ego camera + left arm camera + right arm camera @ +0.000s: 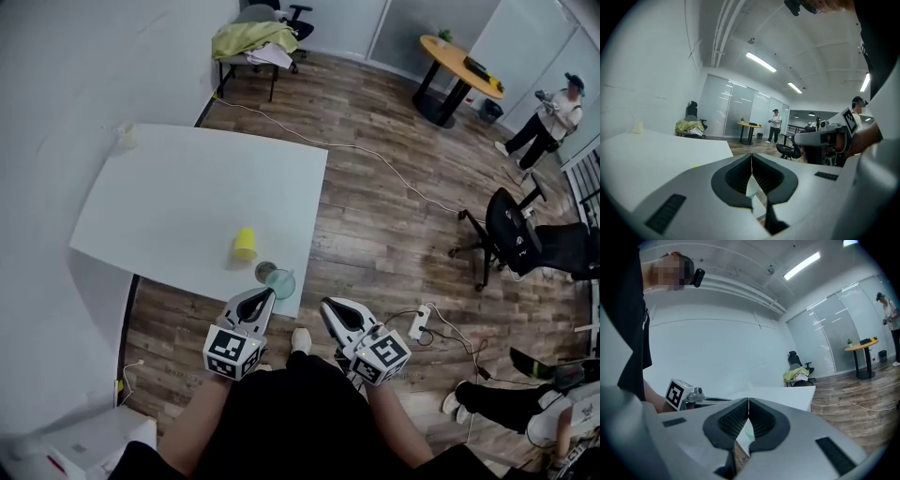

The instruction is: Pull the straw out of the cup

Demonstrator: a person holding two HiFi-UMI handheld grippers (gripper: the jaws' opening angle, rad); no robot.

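L gripper (265, 292): jaws pressed together tip to tip, nothing btwn. R gripper (328, 303): same, jaws together, empty. Held low, side by side, just in front of torso, tips pointing fwd, marker cubes toward body. Bare forearms (199, 417) angled inward.

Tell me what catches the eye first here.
A white table fills the head view, with a small yellow cup and a clear greenish cup near its front right corner. Just below them, the left gripper and the right gripper point toward the table, both with fingers closed on nothing.
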